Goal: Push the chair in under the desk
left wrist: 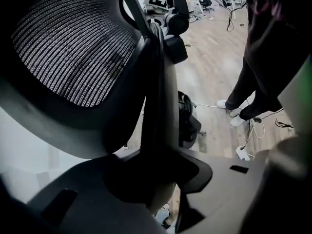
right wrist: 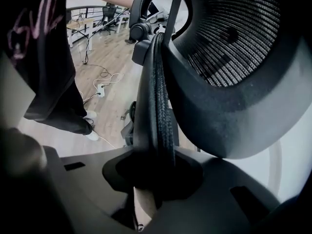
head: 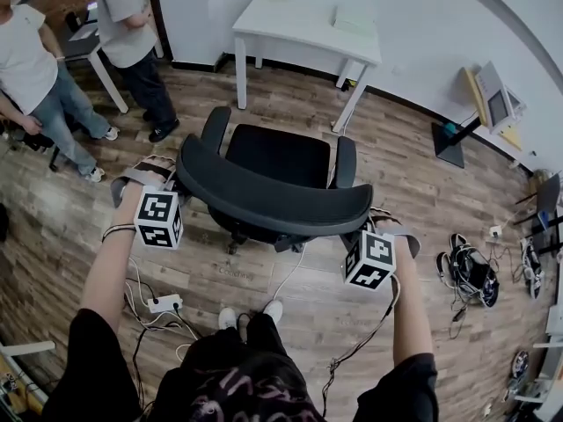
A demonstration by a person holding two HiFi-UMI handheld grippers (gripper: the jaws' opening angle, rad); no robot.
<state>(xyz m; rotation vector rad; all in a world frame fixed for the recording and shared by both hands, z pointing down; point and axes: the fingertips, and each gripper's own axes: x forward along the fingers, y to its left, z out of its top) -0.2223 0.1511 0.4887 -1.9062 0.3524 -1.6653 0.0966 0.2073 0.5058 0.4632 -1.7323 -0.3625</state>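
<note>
A black office chair (head: 280,158) with a mesh backrest (head: 264,197) stands on the wood floor, its seat facing the white desk (head: 303,26) at the back. My left gripper (head: 165,176) grips the left end of the backrest's top rim, and my right gripper (head: 376,223) grips the right end. In the left gripper view the backrest's edge (left wrist: 158,106) runs down between the jaws of the left gripper (left wrist: 158,179), pressed by both. The right gripper (right wrist: 156,179) clamps the rim edge (right wrist: 158,96) the same way. The chair stands about a chair's length short of the desk.
Two people (head: 35,69) stand at the back left beside another table. A power strip with cables (head: 164,303) lies on the floor by my feet. A bundle of cables (head: 471,272) lies at the right, and a device on a stand (head: 493,95) sits by the right wall.
</note>
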